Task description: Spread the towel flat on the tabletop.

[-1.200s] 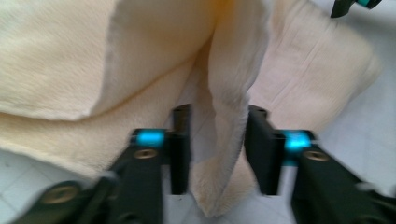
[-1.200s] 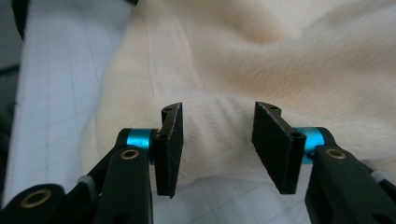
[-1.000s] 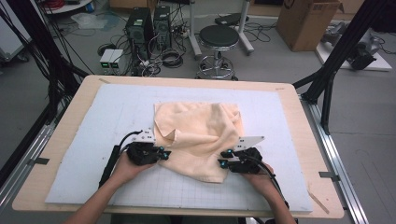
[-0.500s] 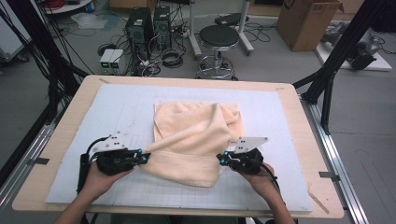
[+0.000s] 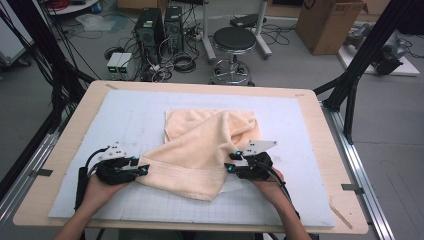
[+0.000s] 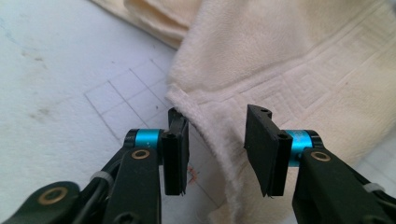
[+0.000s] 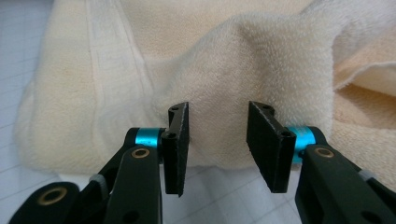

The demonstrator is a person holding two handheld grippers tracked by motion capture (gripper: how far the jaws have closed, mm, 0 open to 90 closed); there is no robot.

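A: Start nearest the person. Where do the claws stand against the towel (image 5: 205,150)?

B: The left claw (image 5: 145,170) sits at the towel's near-left corner, level with the surface (image 5: 65,150). Its jaws have just been opening and now stand half apart, the hemmed edge (image 6: 219,140) running between them with no pad pressing on it. The right claw (image 5: 231,169) is at the towel's near-right side, pointing inward at a raised hump of terry (image 7: 219,93). Its jaws have also just been opening, and the fabric in front of them is not pinched.

A: And the hands?

B: Both come in low from the near edge, the left hand (image 5: 100,186) and the right hand (image 5: 267,185) wrapped around the claw bodies, forearms angled toward the towel from either side.

A: How will the cloth behave?

B: I'd judge it light, soft and limp: it will sag and fold wherever it is unsupported, and the thick pile should give the pads good bite. The woven border band near the hem looks flatter and firmer, so the corners along that band are the best places to take hold.

A: Farther out?

B: The towel lies crumpled at the middle of the white gridded mat (image 5: 300,125), its far edge flat. Beyond the towel, off the surface, a round stool (image 5: 235,40) stands on the floor
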